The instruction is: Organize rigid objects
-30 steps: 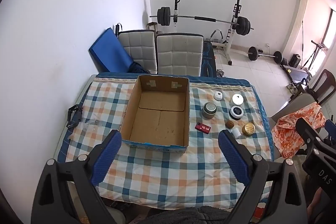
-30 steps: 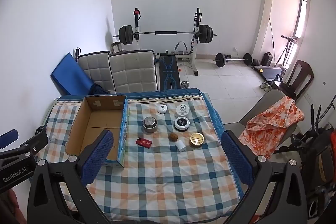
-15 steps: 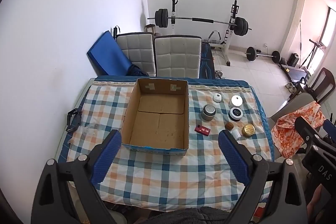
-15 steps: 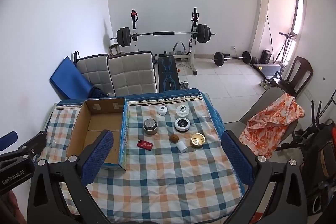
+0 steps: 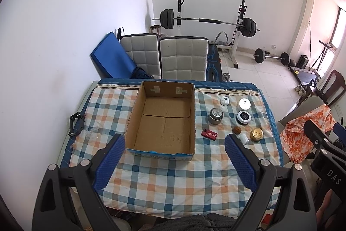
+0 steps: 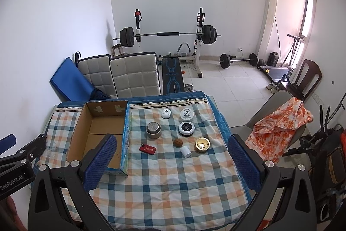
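An empty open cardboard box (image 5: 164, 120) (image 6: 103, 133) sits on the checked tablecloth (image 5: 173, 179). To its right lie several small objects: a grey metal cylinder (image 5: 215, 115) (image 6: 153, 130), a red flat case (image 5: 209, 134) (image 6: 147, 148), a brown nut (image 6: 178, 142), a small white cylinder (image 6: 186, 151), a gold round tin (image 5: 256, 134) (image 6: 202, 144), a black-topped round tin (image 6: 186, 129), a white round tin (image 6: 187, 113) and a small white device (image 6: 165, 113). My left gripper (image 5: 175, 159) hovers open above the near table edge. My right gripper (image 6: 170, 157) is open too, high over the table.
Two padded chairs (image 5: 164, 55) and a blue mat (image 5: 112, 57) stand behind the table. A black clip (image 5: 75, 122) lies at the table's left edge. A chair draped with orange cloth (image 6: 279, 129) stands to the right. A barbell rack (image 6: 168, 36) is at the back wall.
Both grippers have drawn back and risen slightly, so the table looks smaller and farther. Nothing on the table has moved.
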Demonstrator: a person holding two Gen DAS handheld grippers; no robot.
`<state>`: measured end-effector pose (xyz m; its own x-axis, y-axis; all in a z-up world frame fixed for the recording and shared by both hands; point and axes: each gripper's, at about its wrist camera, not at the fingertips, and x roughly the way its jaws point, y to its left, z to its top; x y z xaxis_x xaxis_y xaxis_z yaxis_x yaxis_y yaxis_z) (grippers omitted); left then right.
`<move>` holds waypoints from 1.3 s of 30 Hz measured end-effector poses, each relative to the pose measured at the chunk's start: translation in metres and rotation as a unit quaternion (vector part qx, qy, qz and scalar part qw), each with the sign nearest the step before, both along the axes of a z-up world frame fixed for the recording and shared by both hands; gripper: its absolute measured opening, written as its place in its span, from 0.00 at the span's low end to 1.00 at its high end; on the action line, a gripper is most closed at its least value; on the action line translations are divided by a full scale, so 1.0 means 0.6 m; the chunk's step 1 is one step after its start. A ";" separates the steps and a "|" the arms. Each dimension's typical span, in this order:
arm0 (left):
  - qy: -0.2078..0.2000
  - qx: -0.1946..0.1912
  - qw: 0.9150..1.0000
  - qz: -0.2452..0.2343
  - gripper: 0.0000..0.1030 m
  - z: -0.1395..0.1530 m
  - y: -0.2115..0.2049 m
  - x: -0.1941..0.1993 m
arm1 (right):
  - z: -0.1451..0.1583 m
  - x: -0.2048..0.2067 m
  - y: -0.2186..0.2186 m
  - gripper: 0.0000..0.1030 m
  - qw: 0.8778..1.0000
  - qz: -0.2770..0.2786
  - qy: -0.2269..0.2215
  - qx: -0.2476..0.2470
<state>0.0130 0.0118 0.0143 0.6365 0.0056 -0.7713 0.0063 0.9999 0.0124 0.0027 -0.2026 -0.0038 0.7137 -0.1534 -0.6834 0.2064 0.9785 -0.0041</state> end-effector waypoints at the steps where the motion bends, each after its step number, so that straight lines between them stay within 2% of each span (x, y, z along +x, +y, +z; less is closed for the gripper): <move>1: -0.001 0.001 1.000 0.000 0.92 -0.003 -0.002 -0.001 | 0.000 0.000 0.000 1.00 1.000 0.000 0.000 -0.002; 39: -0.018 0.001 1.000 0.004 0.92 0.014 -0.012 0.007 | 0.015 0.008 0.003 1.00 1.000 0.005 -0.012 -0.010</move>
<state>0.0172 0.0048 0.0227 0.6636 0.0120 -0.7480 -0.0013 0.9999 0.0149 0.0076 -0.2010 0.0050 0.7317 -0.1592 -0.6627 0.1965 0.9803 -0.0185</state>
